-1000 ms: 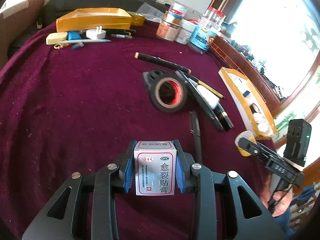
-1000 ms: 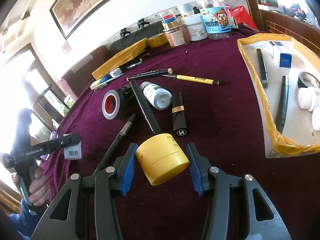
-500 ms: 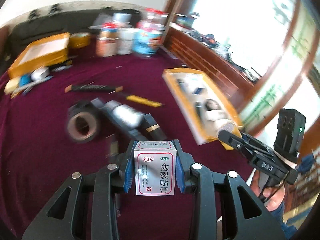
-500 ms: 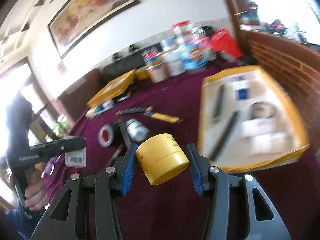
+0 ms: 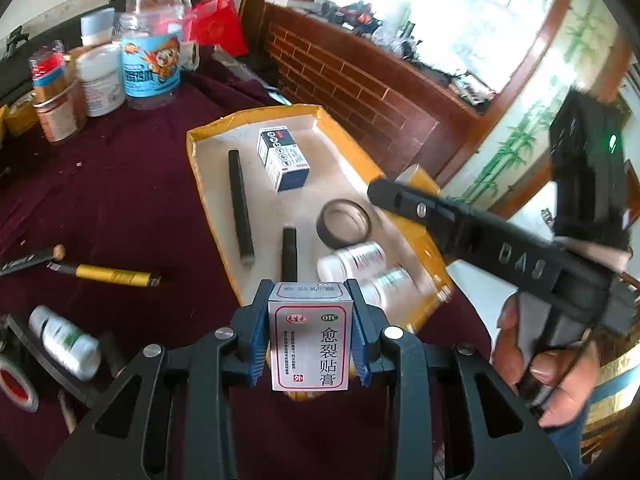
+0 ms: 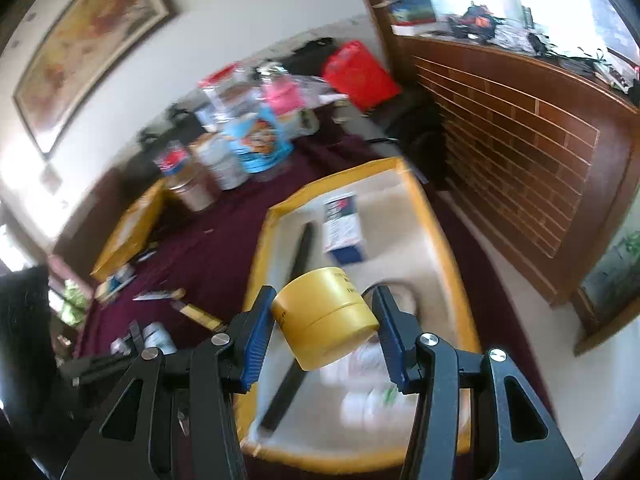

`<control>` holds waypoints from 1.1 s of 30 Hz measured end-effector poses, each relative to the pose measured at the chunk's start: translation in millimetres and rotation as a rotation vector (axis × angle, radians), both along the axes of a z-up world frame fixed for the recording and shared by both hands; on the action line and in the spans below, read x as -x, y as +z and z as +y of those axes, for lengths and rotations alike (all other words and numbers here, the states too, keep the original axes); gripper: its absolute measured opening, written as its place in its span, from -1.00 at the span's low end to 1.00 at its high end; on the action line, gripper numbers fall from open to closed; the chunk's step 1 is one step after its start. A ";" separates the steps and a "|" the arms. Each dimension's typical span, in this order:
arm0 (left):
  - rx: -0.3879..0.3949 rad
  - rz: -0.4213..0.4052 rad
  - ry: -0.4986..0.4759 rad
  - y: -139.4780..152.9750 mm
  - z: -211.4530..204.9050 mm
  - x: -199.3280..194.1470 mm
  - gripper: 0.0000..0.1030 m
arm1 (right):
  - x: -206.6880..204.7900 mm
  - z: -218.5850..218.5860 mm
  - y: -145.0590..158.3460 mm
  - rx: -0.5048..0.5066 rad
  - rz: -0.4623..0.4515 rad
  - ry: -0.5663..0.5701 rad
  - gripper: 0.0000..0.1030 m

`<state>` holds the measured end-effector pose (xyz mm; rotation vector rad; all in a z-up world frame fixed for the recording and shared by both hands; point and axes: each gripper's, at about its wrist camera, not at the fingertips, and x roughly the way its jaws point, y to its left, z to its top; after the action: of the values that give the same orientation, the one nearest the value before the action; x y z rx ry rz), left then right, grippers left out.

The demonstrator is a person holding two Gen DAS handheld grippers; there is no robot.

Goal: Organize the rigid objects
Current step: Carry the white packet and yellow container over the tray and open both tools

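The left gripper [image 5: 311, 338] clamps a white cardboard medicine box [image 5: 310, 338], the right gripper [image 6: 326, 330] a yellow round plastic jar [image 6: 325, 315]. Both hang over the yellow-rimmed white tray [image 5: 208, 184], likely for sorting alongside similar items.

Both wrist cameras looking forward and steeply down along their tongs, hovering close above the surface [image 5: 120, 184], sharing the yellow-rimmed tray [image 5: 208, 128] [image 6: 260, 240]

The right wrist view is smeared by motion: the jars [image 6: 256, 144] at the table's far end and the white bottles [image 6: 360, 400] in the yellow-rimmed tray [image 6: 436, 224] lose their labels. In the left wrist view, the red-cored tape roll [image 5: 14, 384] is cut by the left edge, and the medicine box [image 5: 310, 346] hides a black pen's [image 5: 289, 252] near end.
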<state>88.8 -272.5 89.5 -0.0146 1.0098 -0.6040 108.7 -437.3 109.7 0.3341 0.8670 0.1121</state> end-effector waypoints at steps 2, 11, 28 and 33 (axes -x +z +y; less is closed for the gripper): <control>-0.003 0.037 0.008 -8.4 -12.0 -18.5 -0.39 | -17.4 -4.7 -7.7 0.004 0.035 -0.011 -0.14; 0.018 0.100 0.053 -38.7 -29.5 -68.3 -0.39 | -69.9 -19.2 -46.2 0.055 0.166 -0.053 -0.14; -0.033 0.020 0.067 -39.4 -48.5 -81.1 0.18 | -80.5 -30.6 -46.3 0.022 0.127 -0.081 -0.10; 0.006 0.010 0.060 -24.0 -36.6 -65.2 0.18 | -45.5 -32.5 -25.5 0.013 0.036 -0.129 -0.10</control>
<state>154.0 -309.1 65.6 -0.0531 1.0140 -0.5529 154.3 -469.9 84.2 0.3800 0.8793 -0.0187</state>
